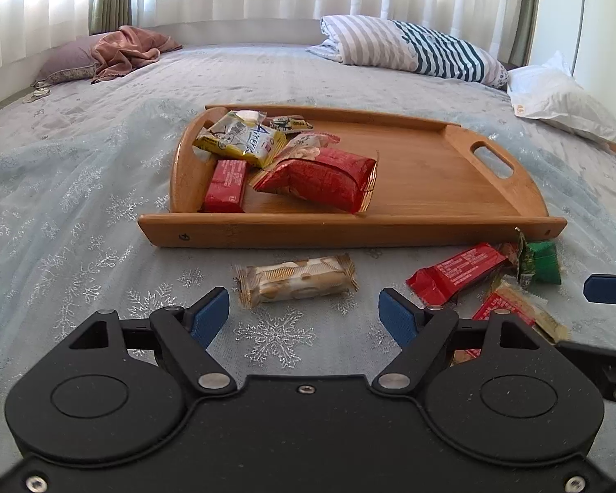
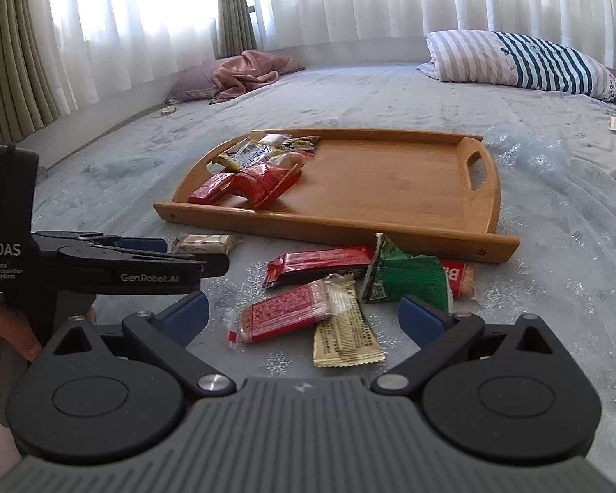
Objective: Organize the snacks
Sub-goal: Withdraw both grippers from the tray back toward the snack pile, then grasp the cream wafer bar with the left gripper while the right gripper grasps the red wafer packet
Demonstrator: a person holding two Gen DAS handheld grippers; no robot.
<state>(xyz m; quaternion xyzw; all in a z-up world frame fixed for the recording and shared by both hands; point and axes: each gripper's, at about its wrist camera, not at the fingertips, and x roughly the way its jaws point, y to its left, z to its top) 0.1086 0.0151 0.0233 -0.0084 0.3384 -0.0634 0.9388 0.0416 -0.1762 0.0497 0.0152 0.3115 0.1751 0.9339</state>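
A wooden tray (image 1: 431,189) (image 2: 390,189) lies on the bed with several snack packs piled at its left end, among them a big red pack (image 1: 324,176). In front of the tray, a cream biscuit pack (image 1: 295,281) (image 2: 203,243) lies just ahead of my open left gripper (image 1: 304,318), which has nothing between its fingers. Further right lie a red bar (image 1: 456,271) (image 2: 320,265), a green pack (image 1: 542,261) (image 2: 406,277), a red clear-wrapped pack (image 2: 287,314) and a beige pack (image 2: 343,328). My right gripper (image 2: 304,318) stands open over those two packs.
A light blue snowflake bedspread (image 1: 82,189) covers the bed. A striped pillow (image 1: 410,47) and a white bag (image 1: 554,98) lie at the back right, a pink cloth (image 1: 127,51) at the back left. Curtains hang behind. A hand (image 2: 4,341) holds the left gripper.
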